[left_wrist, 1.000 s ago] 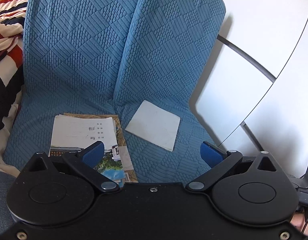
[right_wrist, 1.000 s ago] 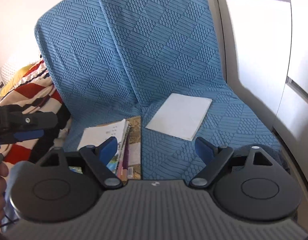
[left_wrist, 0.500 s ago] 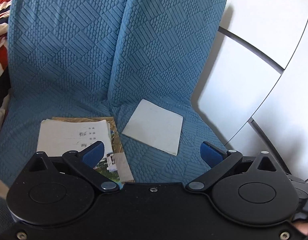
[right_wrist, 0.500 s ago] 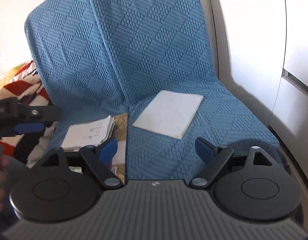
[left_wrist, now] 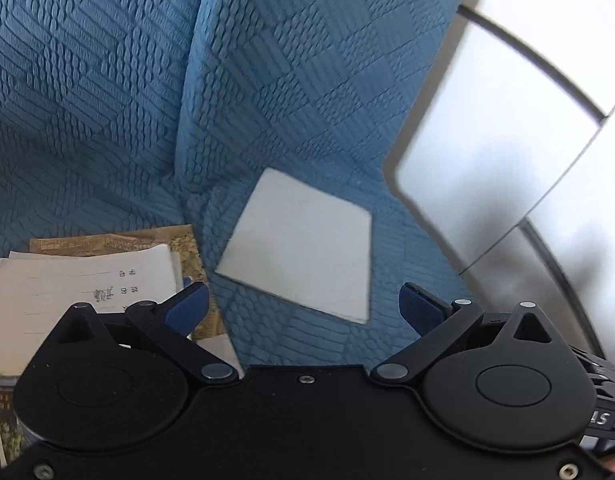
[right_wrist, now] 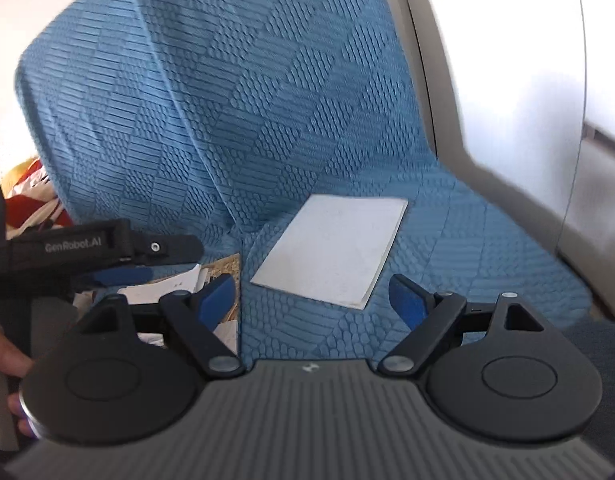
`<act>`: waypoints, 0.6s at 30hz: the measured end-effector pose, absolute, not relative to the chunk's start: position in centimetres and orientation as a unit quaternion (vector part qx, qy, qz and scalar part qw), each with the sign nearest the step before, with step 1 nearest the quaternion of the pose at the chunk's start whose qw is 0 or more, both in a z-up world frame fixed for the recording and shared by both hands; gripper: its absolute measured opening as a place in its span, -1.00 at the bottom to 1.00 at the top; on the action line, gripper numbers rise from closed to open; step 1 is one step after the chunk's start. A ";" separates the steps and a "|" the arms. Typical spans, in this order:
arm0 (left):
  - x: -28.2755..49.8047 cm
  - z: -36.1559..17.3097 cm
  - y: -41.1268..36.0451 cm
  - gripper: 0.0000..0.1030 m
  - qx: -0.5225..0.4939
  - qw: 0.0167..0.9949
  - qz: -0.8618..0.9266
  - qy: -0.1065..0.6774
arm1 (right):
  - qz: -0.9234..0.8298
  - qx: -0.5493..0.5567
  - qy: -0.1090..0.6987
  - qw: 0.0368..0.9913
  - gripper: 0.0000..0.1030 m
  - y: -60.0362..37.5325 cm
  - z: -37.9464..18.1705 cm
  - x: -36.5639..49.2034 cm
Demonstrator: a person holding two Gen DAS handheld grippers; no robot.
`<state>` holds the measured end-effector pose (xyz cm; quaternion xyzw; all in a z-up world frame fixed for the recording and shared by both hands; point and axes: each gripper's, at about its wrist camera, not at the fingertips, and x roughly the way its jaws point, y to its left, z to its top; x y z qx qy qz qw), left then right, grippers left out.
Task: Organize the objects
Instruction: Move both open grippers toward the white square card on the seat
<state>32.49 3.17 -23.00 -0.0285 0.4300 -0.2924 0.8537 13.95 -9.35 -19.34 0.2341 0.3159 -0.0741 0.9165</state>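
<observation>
Bare blue quilted seat cover (right_wrist: 447, 248) lies open around the flat white booklet (right_wrist: 331, 248). The stack of paper booklets (left_wrist: 79, 284) crowds the near left; the upright backrest (left_wrist: 291, 60) blocks the far side, the grey-white panel (left_wrist: 487, 152) the right.

Stack of papers (left_wrist: 83, 284): lower part hidden behind left gripper (left_wrist: 303, 312) body, left side cut by picture edge; printed characters on top sheet too small to read. In right wrist view, same stack mostly covered by left gripper's arm and right gripper (right_wrist: 311, 300) finger. White panels (left_wrist: 507, 128) at right motion-blurred. Person's hand (right_wrist: 7, 360) cut off at left edge. Striped cloth (right_wrist: 31, 192) barely visible behind blue cover (right_wrist: 267, 100).
</observation>
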 end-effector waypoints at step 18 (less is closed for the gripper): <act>40.9 -28.9 -2.4 -0.02 0.006 0.811 -0.291 0.508 | -0.094 0.302 0.414 0.854 -0.09 -12.1 -24.9 21.5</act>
